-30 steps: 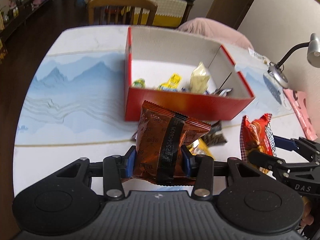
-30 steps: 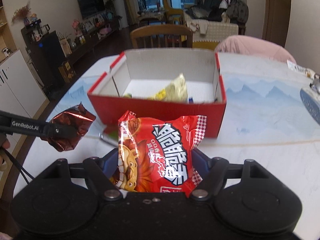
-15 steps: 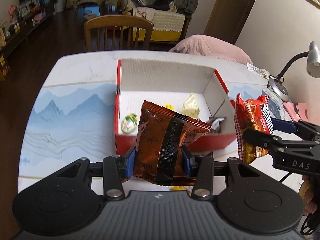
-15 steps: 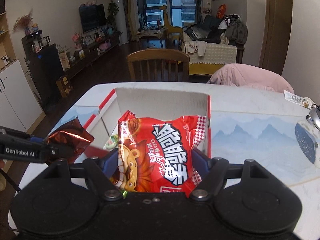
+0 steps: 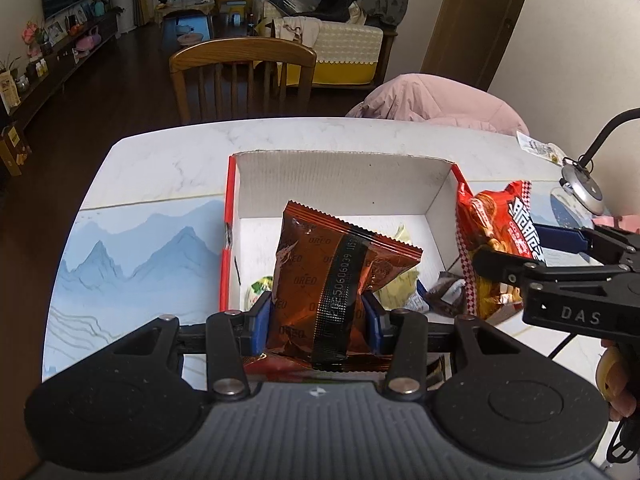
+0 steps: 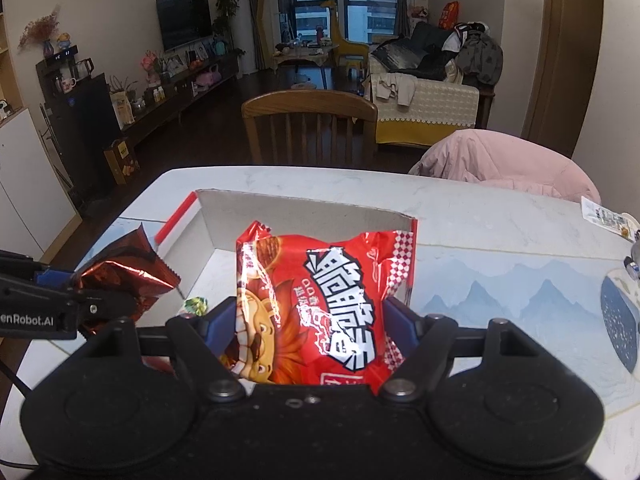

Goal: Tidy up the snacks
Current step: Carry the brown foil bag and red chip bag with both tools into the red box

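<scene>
My left gripper [image 5: 318,318] is shut on a brown Oreo packet [image 5: 336,280] and holds it over the open red box [image 5: 340,176]. My right gripper [image 6: 308,328] is shut on a red snack bag [image 6: 324,308] and holds it above the box's right side [image 6: 304,216]. The red bag also shows at the right of the left wrist view [image 5: 496,240]. The Oreo packet shows at the left of the right wrist view [image 6: 120,280]. Several small wrapped snacks [image 5: 400,284] lie on the box floor.
The box stands on a white table with a blue mountain-print mat [image 5: 136,248]. A wooden chair [image 5: 240,76] stands behind the table. A pink coat [image 5: 436,100] lies at the far right. A desk lamp base [image 5: 584,188] stands on the table's right.
Both grippers have risen and moved forward with their packets, from in front of the box to above its inside. Both stay shut.
</scene>
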Available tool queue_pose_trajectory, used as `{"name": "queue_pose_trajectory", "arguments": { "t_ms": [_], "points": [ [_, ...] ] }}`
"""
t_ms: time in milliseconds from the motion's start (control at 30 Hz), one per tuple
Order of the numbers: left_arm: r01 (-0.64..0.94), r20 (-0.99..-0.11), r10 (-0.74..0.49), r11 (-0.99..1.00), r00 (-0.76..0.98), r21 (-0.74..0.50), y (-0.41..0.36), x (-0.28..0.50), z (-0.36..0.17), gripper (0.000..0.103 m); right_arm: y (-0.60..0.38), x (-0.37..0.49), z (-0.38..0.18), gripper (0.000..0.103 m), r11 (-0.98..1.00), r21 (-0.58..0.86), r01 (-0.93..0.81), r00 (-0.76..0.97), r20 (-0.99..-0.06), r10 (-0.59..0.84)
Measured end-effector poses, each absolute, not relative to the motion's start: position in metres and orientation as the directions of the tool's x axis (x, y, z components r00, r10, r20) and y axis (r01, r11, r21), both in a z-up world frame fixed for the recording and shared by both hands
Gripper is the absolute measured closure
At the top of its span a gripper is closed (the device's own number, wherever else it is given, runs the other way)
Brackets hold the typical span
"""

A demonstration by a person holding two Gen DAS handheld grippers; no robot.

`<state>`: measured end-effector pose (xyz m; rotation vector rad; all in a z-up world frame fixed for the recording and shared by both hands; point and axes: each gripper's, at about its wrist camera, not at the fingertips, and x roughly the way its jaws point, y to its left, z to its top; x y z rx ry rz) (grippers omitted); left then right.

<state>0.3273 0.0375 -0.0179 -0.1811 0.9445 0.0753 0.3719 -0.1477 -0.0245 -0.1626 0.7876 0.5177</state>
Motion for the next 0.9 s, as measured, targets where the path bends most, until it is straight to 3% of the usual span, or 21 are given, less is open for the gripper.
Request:
{"name": "queue_pose_trajectory", "arguments": {
  "t_ms": [900],
  "points": [
    [-0.177, -0.912, 0.085, 0.984, 0.402, 0.014, 0.041, 0.415, -0.082, 0.059, -0.096, 0.452, -0.071, 0.027, 0.797, 0.026, -0.603, 0.431, -0.830, 0.354]
  ]
}}
